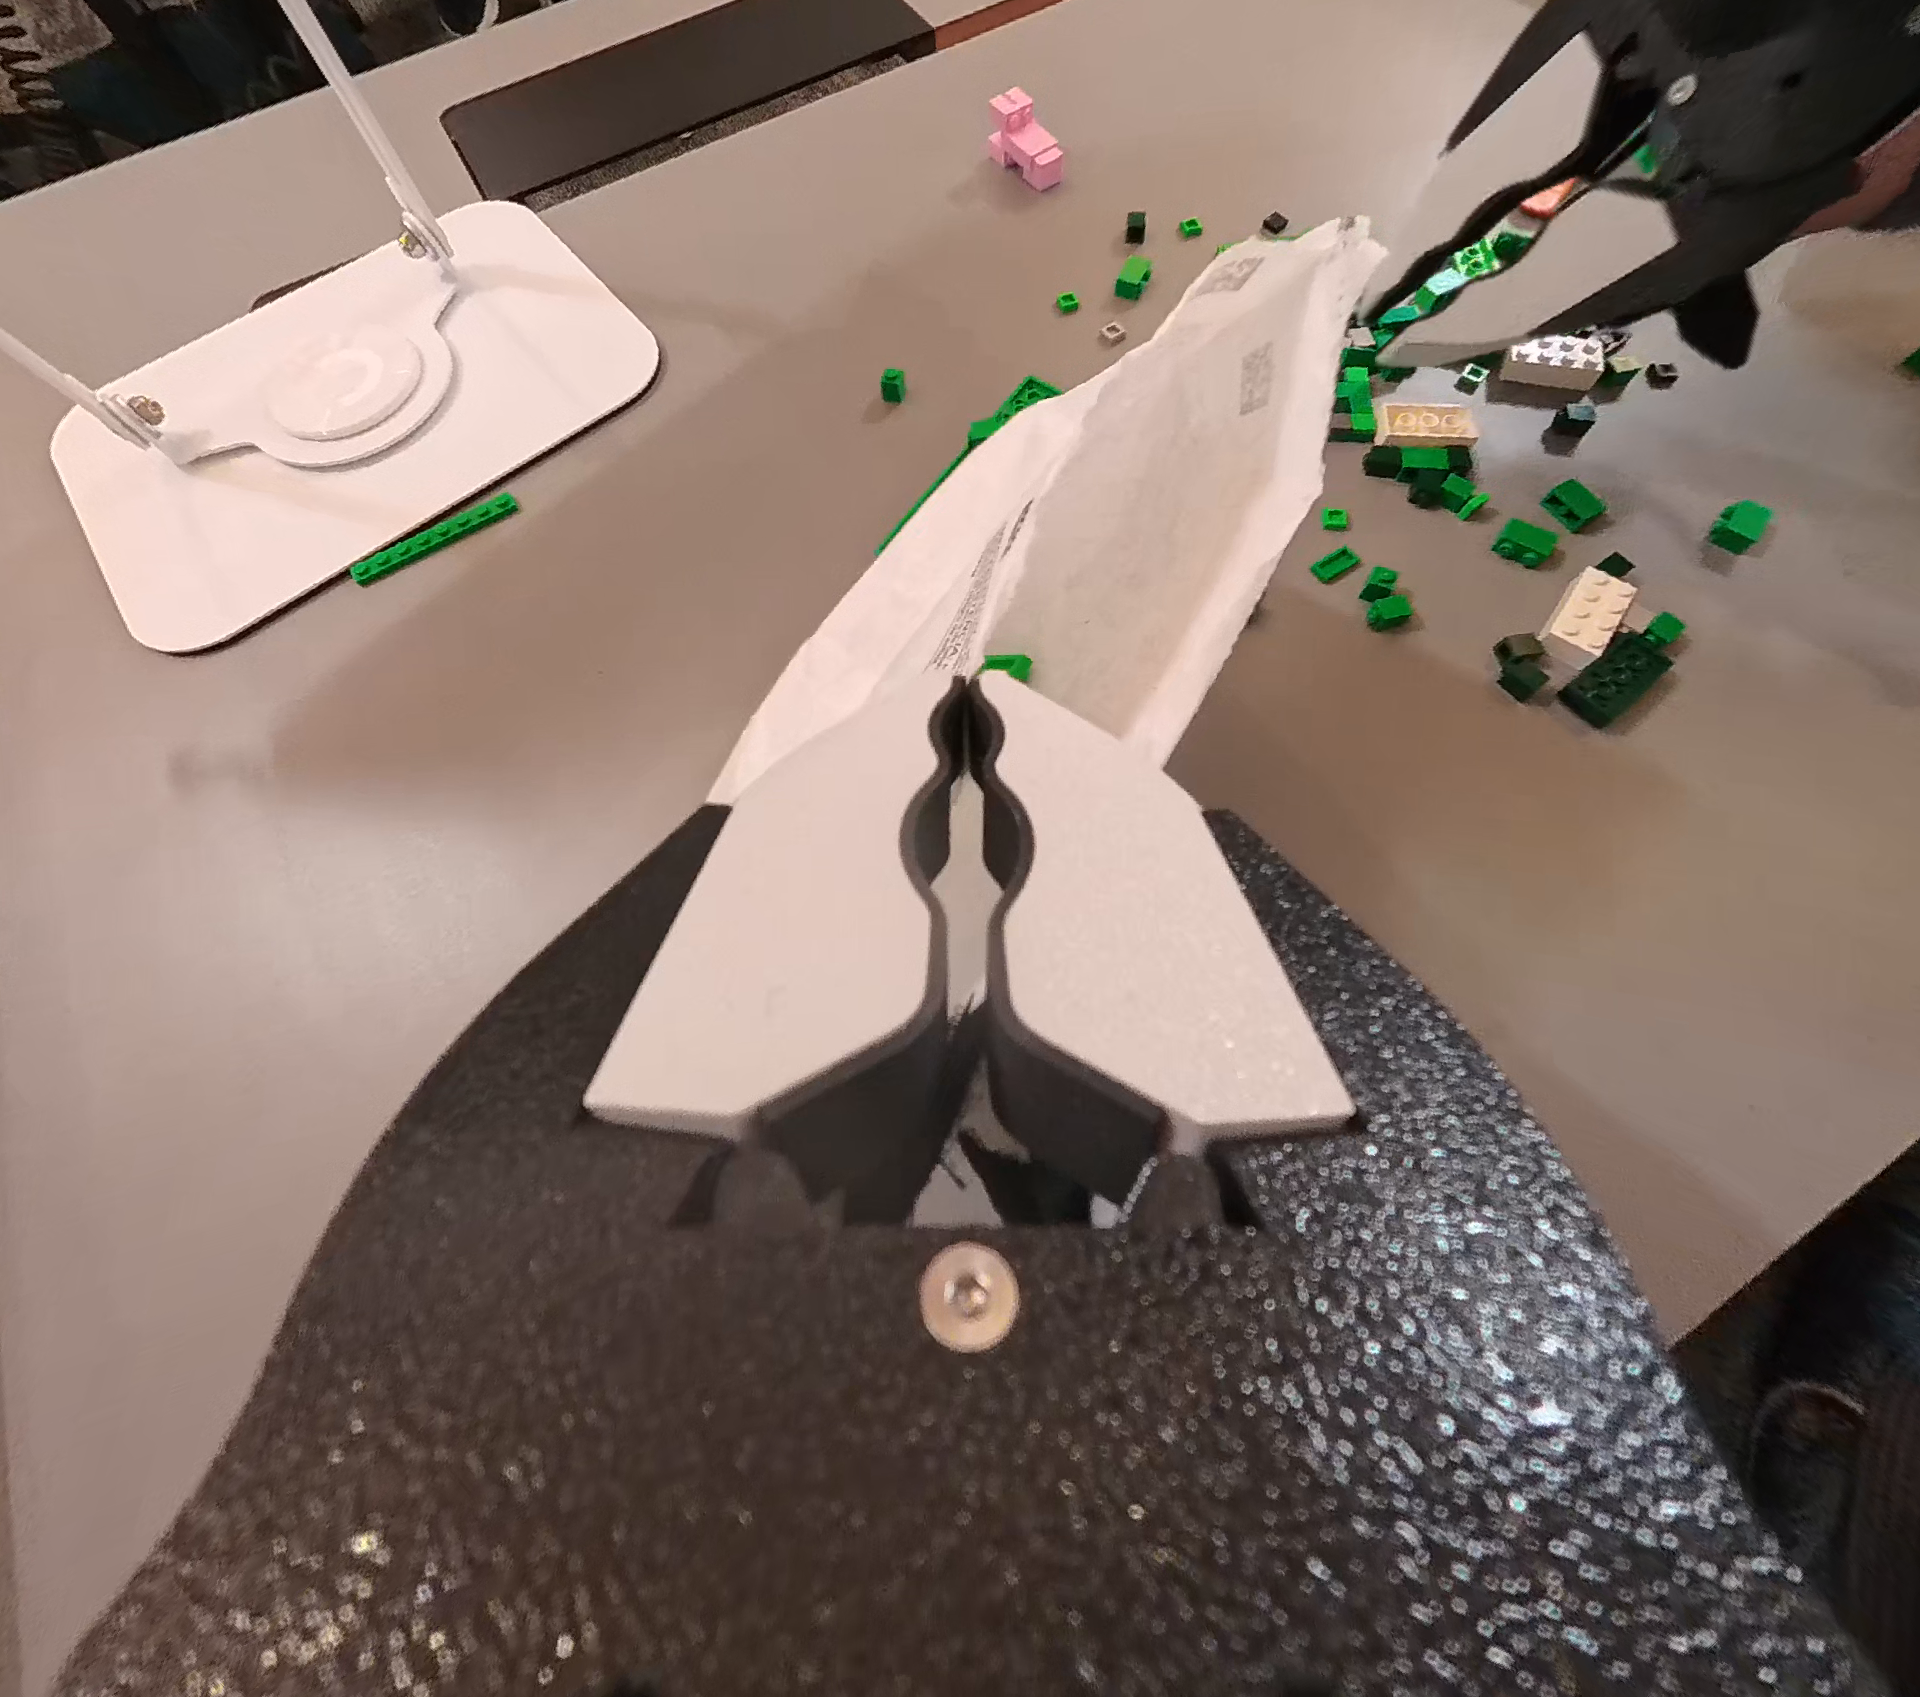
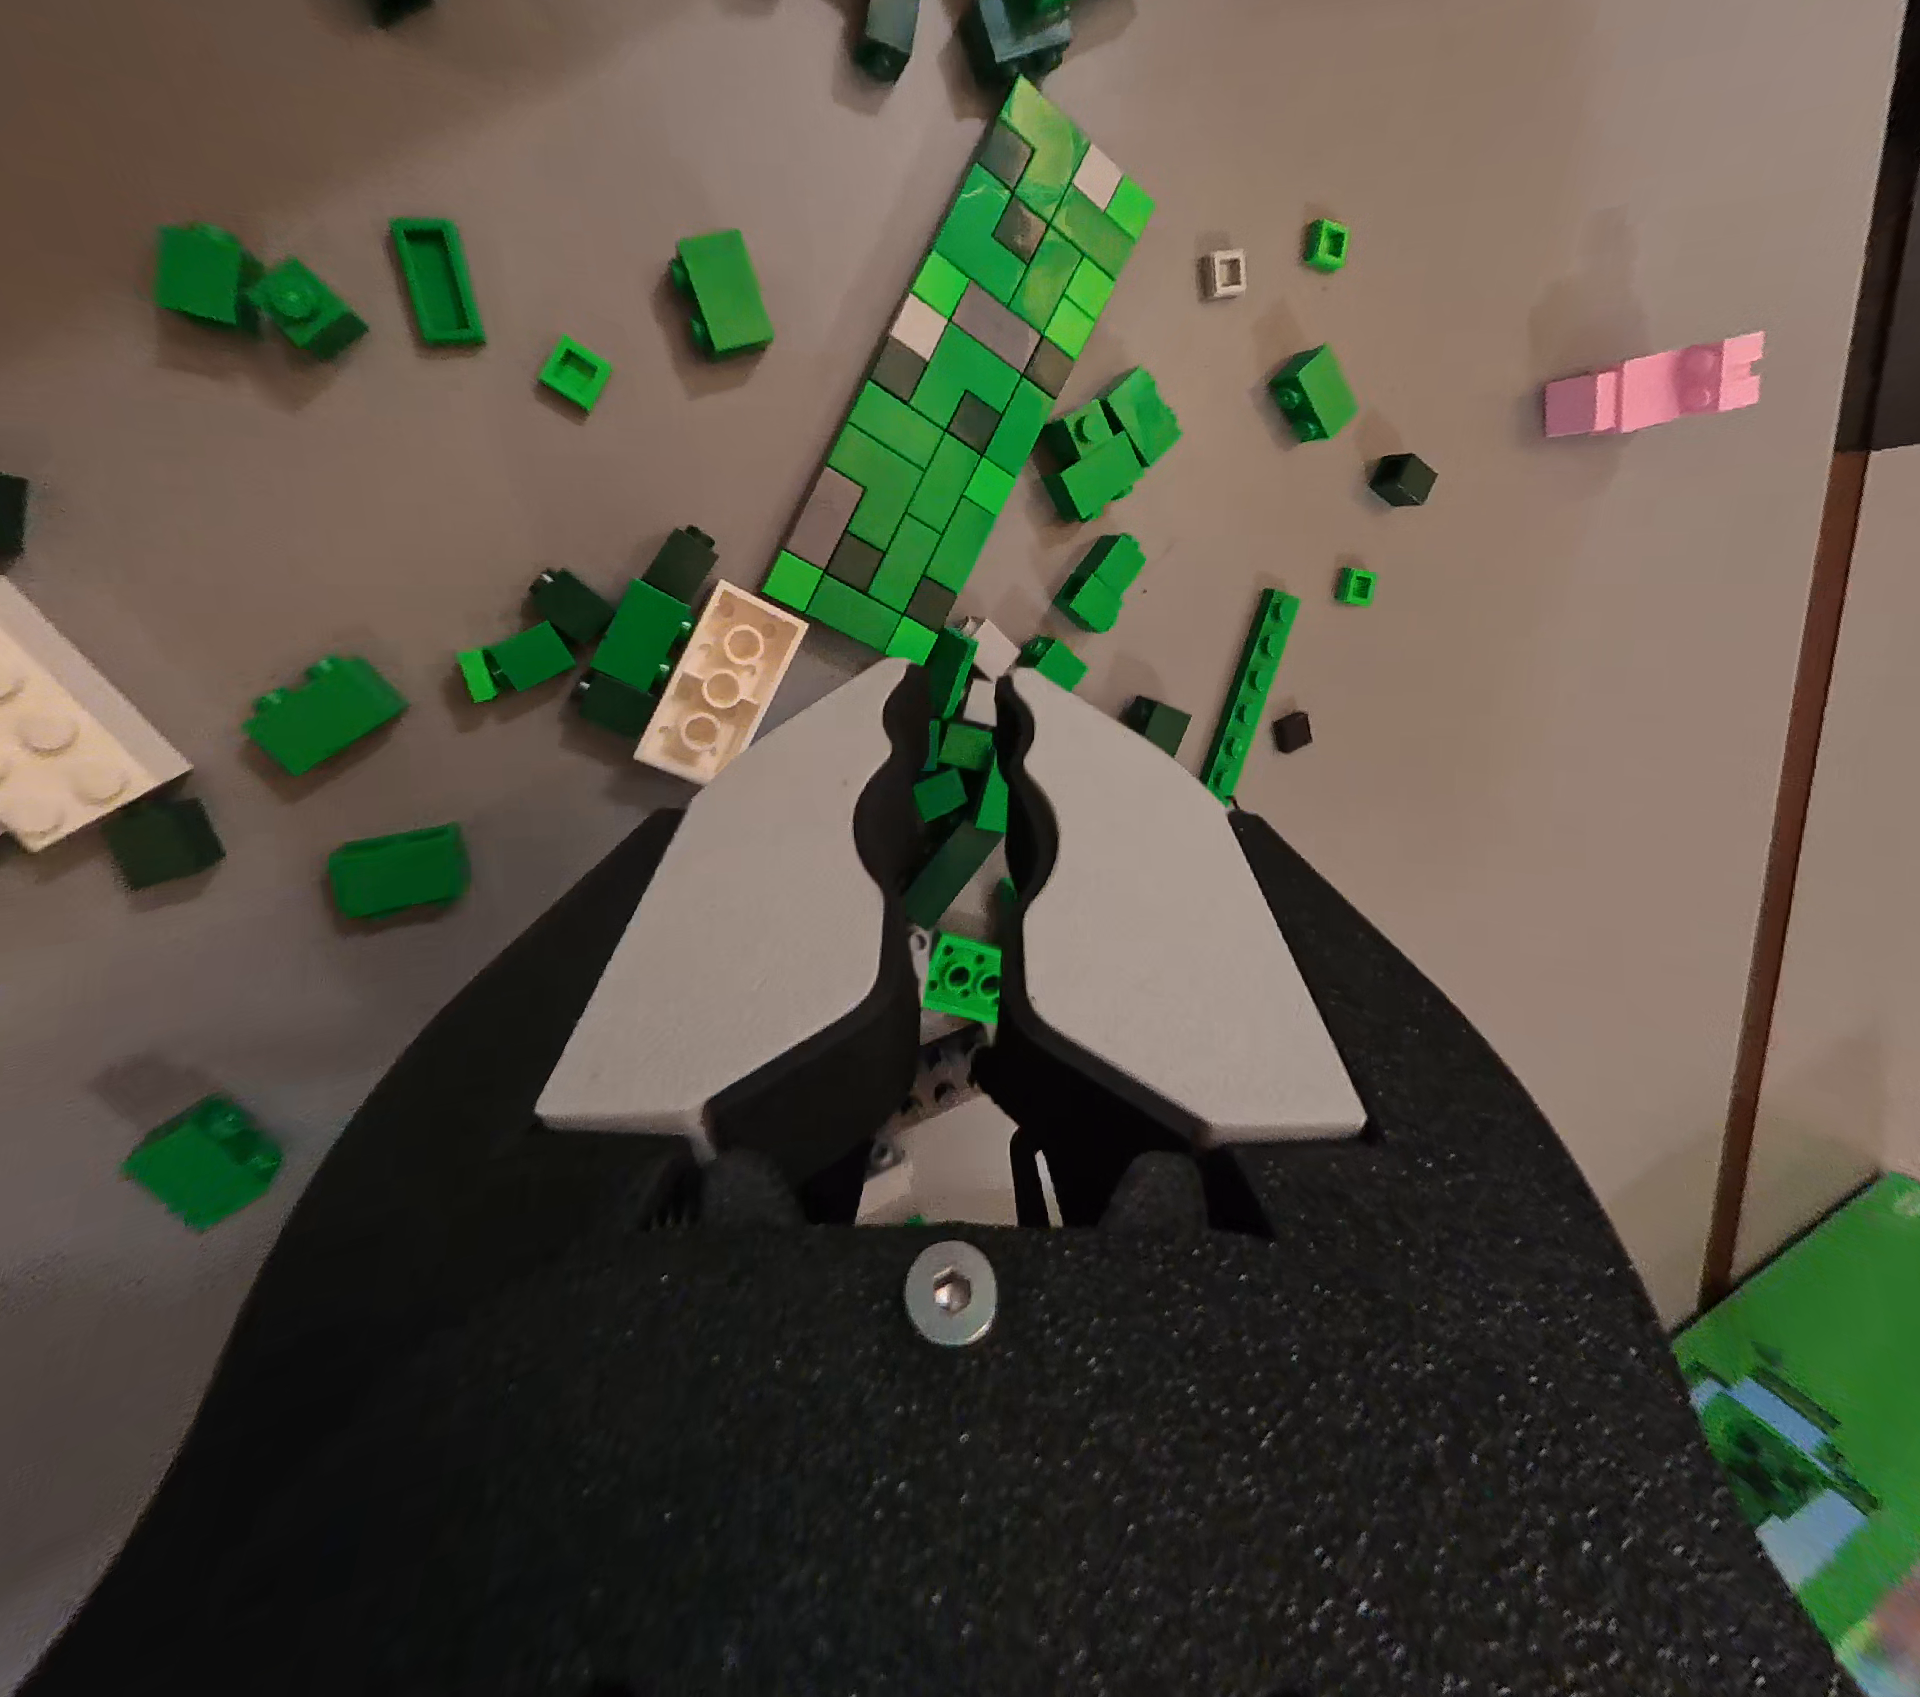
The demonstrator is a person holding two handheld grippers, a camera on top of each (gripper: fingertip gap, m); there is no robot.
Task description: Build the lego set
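**Left wrist view: torn bag emptied, bricks loose across the desk**

Left wrist view, centre frame: left hand-held gripper (image 1: 968,691) clamped together on a torn white paper bag (image 1: 1132,525), mouth tilted toward scattered green bricks (image 1: 1434,473) at right. Right hand-held gripper (image 2: 961,676) slightly apart above the pile, gripping nothing visible; tiled green panel (image 2: 966,390) just beyond its tips.

Risks, as judgement: small bricks nudged off the desk (image 1: 520,816) edge by the swinging bag; pink pig (image 1: 1023,143) at upper centre toppled.

Printed text and codes on the bag, left unquoted; green box (image 2: 1818,1429) at lower right.
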